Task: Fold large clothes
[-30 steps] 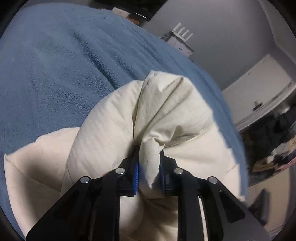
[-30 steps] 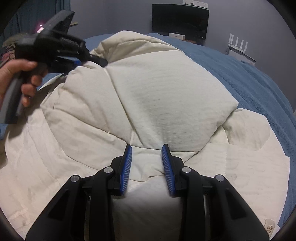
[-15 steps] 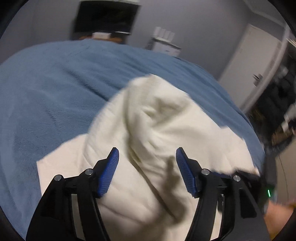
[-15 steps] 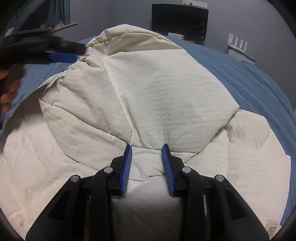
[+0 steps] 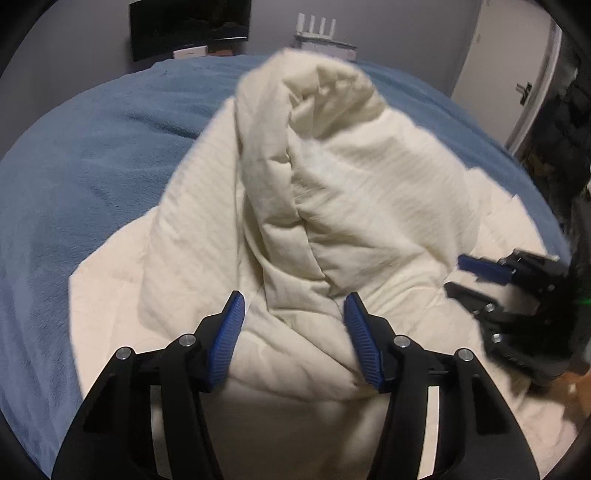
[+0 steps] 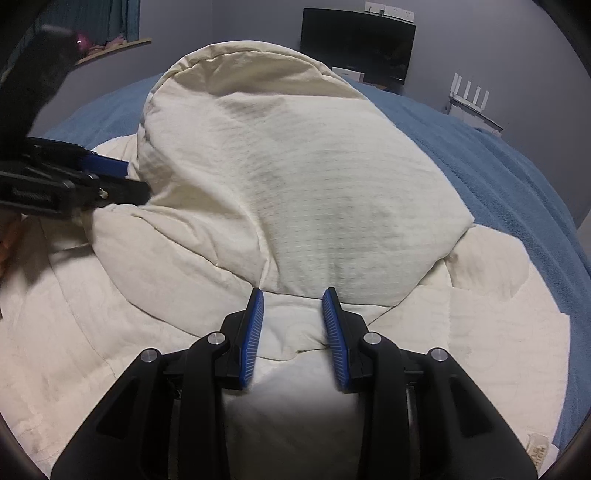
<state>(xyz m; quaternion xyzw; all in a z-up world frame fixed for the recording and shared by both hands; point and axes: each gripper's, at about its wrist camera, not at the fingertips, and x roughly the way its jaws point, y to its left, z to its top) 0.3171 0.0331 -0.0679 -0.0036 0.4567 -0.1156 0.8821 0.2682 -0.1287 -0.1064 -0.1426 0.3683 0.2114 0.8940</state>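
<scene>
My left jaws point(image 5: 293, 332) have just been opening: a second ago they pinched a bunched ridge of the cream garment point(image 5: 332, 192), and now they stand apart with the cloth lying loose between them, neither pad pressing on it. I have also swung round since then, so the same hump now rises ahead of me rather than being drawn up tight into my grip. The raised fold I let go stands puffed and upright in the middle of the garment, which lies spread on the blue bed point(image 5: 92, 155), its far edge well short of the dark screen point(image 5: 188, 26) on the far wall.

My right jaws point(image 6: 293, 325) sit narrow at the near edge, on either side of a thick double layer of the garment. The pads look close against the cloth, but I cannot tell for sure that they clamp it. They have kept their place and width over the last second.

I judge that one fold has been carried over and dropped, but it has not settled flat. The padded cloth holds air and props itself up. Next it likely wants pressing down, or a fresh grip on the left side to bring over the next fold.
</scene>
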